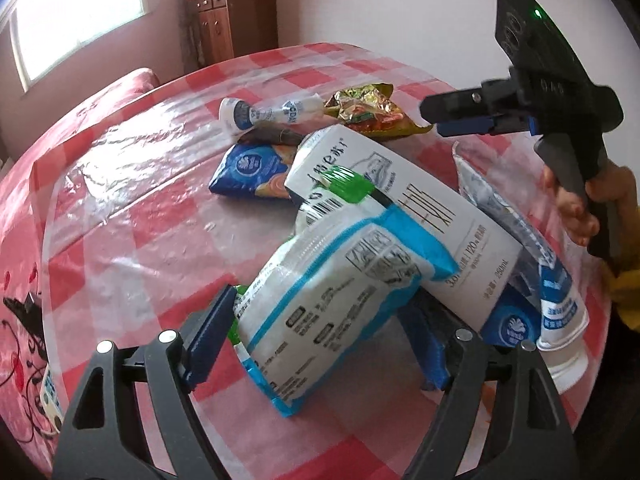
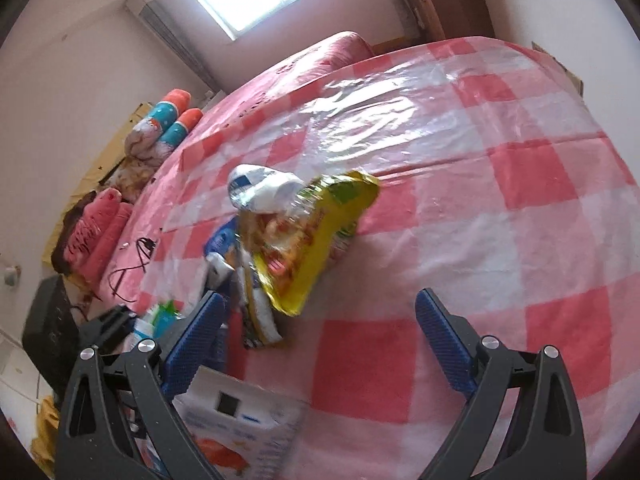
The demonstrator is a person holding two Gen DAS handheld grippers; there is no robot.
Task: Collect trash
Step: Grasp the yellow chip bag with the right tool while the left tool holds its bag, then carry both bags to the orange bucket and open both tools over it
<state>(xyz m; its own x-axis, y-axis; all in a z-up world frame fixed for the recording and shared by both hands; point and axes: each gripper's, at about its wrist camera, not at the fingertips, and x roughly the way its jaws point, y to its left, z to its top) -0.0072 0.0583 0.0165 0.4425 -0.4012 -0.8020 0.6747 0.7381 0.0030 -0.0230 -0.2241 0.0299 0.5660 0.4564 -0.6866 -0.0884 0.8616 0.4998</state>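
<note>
Trash lies in a pile on a red-and-white checked plastic sheet point(image 1: 132, 216) over a bed. My left gripper point(image 1: 320, 344) is open, its blue pads on either side of a white-and-blue tissue pack point(image 1: 332, 312). A white milk carton point(image 1: 404, 208) leans on that pack. Behind lie a blue wrapper point(image 1: 252, 168), a crushed clear bottle point(image 1: 268, 114) and a yellow snack bag point(image 1: 368, 114). My right gripper point(image 2: 320, 340) is open and empty above the sheet, just short of the yellow snack bag point(image 2: 316, 240) and the bottle point(image 2: 264, 188). It also shows in the left wrist view point(image 1: 460, 118).
A white-and-blue plastic wrapper point(image 1: 552, 276) stands at the right of the pile. A wooden cabinet point(image 1: 224, 20) is against the far wall beside a window point(image 1: 76, 4). Pillows and folded bedding point(image 2: 160, 132) lie at the bed's far side, with a black cable point(image 2: 136, 260).
</note>
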